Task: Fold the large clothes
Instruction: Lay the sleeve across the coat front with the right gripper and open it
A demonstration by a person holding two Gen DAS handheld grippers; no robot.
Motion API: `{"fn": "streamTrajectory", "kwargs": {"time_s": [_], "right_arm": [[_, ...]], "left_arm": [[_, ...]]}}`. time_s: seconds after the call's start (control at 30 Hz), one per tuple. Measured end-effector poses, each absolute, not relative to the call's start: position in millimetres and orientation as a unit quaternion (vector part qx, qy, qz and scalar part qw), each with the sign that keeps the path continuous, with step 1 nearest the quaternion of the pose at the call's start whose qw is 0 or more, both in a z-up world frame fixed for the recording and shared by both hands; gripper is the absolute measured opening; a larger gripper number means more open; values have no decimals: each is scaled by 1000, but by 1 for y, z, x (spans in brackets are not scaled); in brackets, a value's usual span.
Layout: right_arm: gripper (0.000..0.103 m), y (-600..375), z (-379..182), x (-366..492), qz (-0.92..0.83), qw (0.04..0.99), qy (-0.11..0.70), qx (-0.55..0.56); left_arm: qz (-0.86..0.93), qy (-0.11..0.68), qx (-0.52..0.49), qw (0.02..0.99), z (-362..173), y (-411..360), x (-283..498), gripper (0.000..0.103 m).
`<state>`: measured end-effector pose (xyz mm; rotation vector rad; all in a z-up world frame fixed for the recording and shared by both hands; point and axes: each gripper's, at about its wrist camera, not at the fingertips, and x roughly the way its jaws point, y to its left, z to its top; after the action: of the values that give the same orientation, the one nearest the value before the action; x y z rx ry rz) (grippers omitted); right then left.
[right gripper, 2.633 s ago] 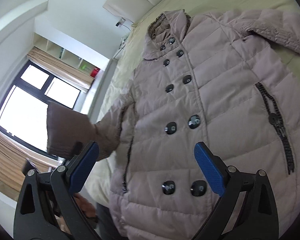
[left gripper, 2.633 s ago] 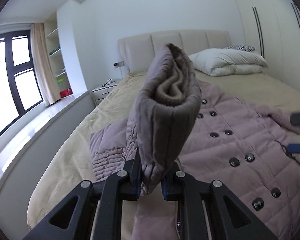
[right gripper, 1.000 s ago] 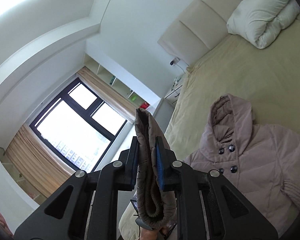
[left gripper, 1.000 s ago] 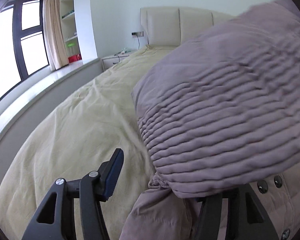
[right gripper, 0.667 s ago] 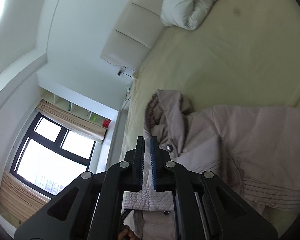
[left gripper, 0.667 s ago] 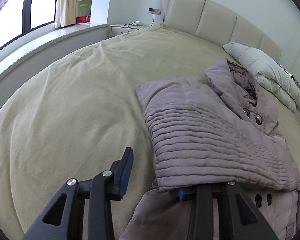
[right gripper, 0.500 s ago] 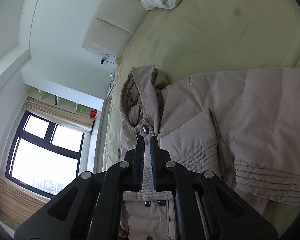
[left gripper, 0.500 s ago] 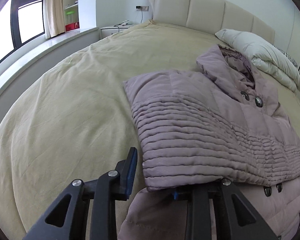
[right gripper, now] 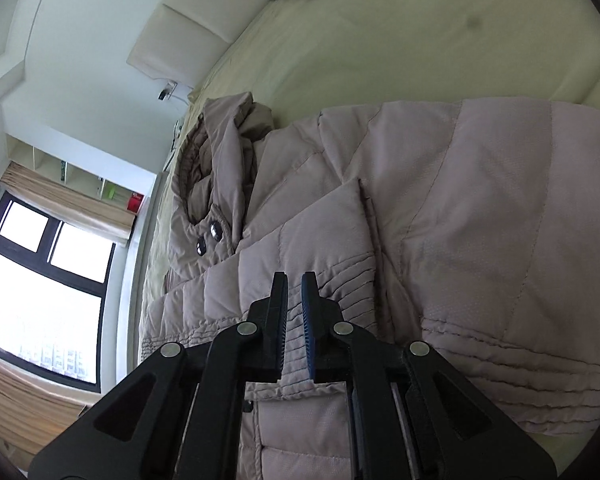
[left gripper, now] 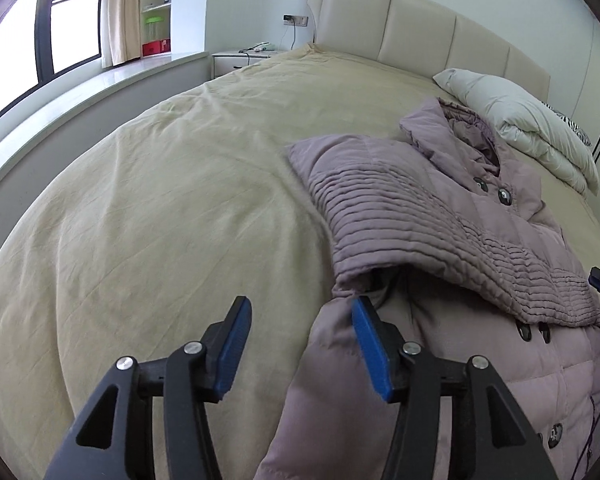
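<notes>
A mauve quilted coat [left gripper: 480, 248] with dark buttons lies front up on the beige bed [left gripper: 160, 200]. Its left sleeve [left gripper: 412, 216] is folded across the chest. My left gripper [left gripper: 298, 320] is open and empty, just short of the coat's left side edge. In the right wrist view the coat [right gripper: 440, 208] fills the middle, hood toward the headboard. My right gripper [right gripper: 295, 292] is shut on the cuff of the folded sleeve [right gripper: 300, 264], low over the coat. The other sleeve [right gripper: 520, 240] lies folded to the right.
A folded white duvet [left gripper: 520, 120] lies by the beige headboard [left gripper: 420, 36]. A nightstand [left gripper: 240, 60] and a window ledge [left gripper: 80, 100] run along the bed's left side. Bare bedspread lies left of the coat.
My left gripper let go of the sleeve cuff and drew back, open. My right gripper took the cuff, carried it across the coat and lowered it onto the chest.
</notes>
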<state>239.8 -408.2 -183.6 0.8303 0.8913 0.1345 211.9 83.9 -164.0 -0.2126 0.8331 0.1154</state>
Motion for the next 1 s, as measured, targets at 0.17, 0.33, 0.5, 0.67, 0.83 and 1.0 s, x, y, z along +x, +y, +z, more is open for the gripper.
{"fn": "streamTrajectory", "kwargs": {"time_s": [0.17, 0.33, 0.5, 0.67, 0.83, 1.0], "right_arm": [[8, -381, -130, 198, 22, 950, 244, 195], [8, -357, -115, 206, 70, 942, 283, 168], [8, -383, -132, 214, 98, 891, 333, 291], [8, -407, -135, 196, 77, 903, 274, 323], [8, -391, -109, 171, 73, 962, 192, 180], [8, -349, -84, 148, 19, 986, 153, 62]], "left_arm": [[79, 381, -150, 909, -158, 110, 203, 56], [45, 363, -141, 920, -144, 99, 221, 56], [35, 336, -81, 938, -124, 73, 247, 56], [35, 352, -63, 933, -132, 71, 260, 56], [22, 361, -83, 929, -144, 75, 237, 56], [15, 379, -91, 921, -155, 69, 220, 56]]}}
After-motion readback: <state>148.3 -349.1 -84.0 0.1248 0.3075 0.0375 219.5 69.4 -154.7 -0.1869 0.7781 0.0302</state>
